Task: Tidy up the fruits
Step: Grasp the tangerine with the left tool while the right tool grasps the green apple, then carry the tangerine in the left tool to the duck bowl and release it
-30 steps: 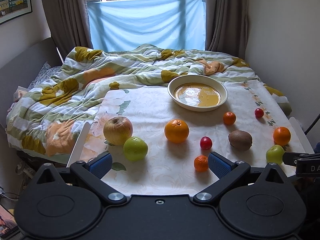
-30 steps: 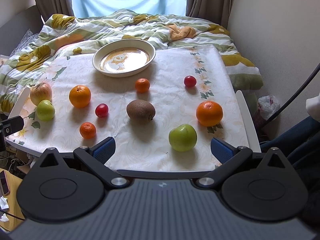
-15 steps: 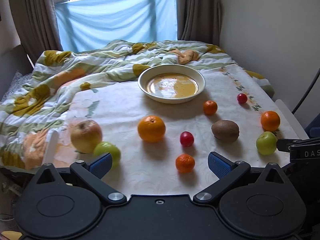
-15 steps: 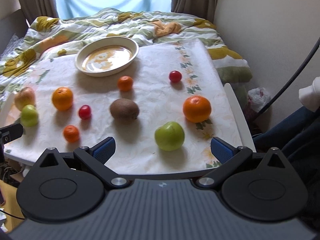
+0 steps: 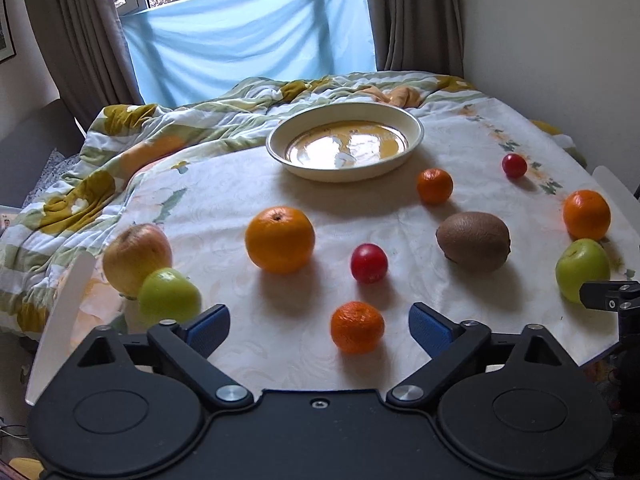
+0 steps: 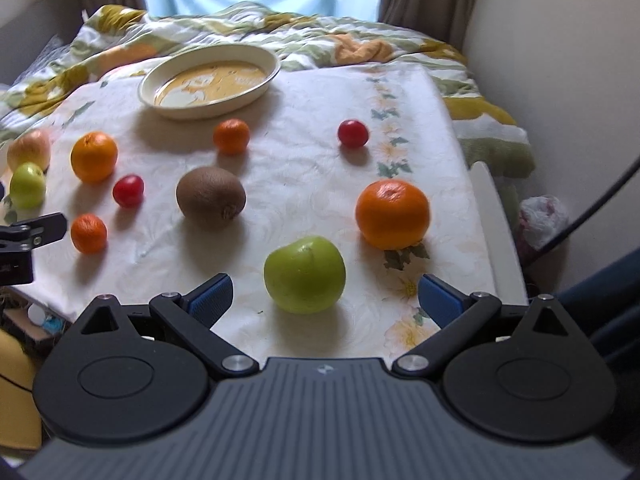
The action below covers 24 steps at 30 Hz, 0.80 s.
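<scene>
Both grippers empty, fingers wide open. R gripper [image 6: 323, 294]: straddle green apple [image 6: 305, 274], close gently, then bowl [image 6: 208, 80]. L gripper [image 5: 319, 322] near mandarin [image 5: 357, 326].

Your right tongs [image 6: 323, 298] gape wide, holding nothing, just short of the round green apple [image 6: 305, 274]. Beyond the apple lies the fuzzy brown kiwi [image 6: 211, 193]; to the apple's right sits a large orange [image 6: 392, 214].

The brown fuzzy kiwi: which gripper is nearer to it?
Neither clearly: the brown fuzzy kiwi lies ahead-right of the left gripper and ahead-left of the right gripper.
</scene>
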Each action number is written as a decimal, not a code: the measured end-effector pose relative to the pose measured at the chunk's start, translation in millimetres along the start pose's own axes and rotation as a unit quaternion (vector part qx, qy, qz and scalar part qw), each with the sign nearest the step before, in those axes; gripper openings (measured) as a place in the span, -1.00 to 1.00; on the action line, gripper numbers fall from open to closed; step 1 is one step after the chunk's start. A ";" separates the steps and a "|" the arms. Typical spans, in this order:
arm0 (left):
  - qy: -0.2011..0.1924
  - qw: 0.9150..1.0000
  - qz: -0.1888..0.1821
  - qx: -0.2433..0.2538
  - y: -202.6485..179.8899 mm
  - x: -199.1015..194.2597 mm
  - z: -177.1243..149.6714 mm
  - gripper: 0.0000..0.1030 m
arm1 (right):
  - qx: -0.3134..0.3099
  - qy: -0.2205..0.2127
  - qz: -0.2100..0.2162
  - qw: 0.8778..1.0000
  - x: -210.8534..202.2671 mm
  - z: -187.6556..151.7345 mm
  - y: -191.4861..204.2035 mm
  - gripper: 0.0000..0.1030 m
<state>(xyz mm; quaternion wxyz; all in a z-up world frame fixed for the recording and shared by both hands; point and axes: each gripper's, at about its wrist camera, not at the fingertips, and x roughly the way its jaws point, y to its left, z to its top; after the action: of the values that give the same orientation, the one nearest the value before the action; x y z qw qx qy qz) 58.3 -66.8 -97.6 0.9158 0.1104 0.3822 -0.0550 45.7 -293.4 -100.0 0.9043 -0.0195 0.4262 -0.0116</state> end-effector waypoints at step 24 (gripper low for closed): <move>0.018 1.000 -0.001 -0.021 -22.3 27.1 -13.0 -0.23 | -0.025 -0.004 0.080 0.996 37.5 -9.7 -16.1 0.70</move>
<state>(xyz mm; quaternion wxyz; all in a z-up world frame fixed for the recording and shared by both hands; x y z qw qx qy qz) 64.2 -85.7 -129.3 0.9108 0.0918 0.3999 -0.0457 62.0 -311.1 -134.3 0.9033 -0.0084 0.4229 0.0716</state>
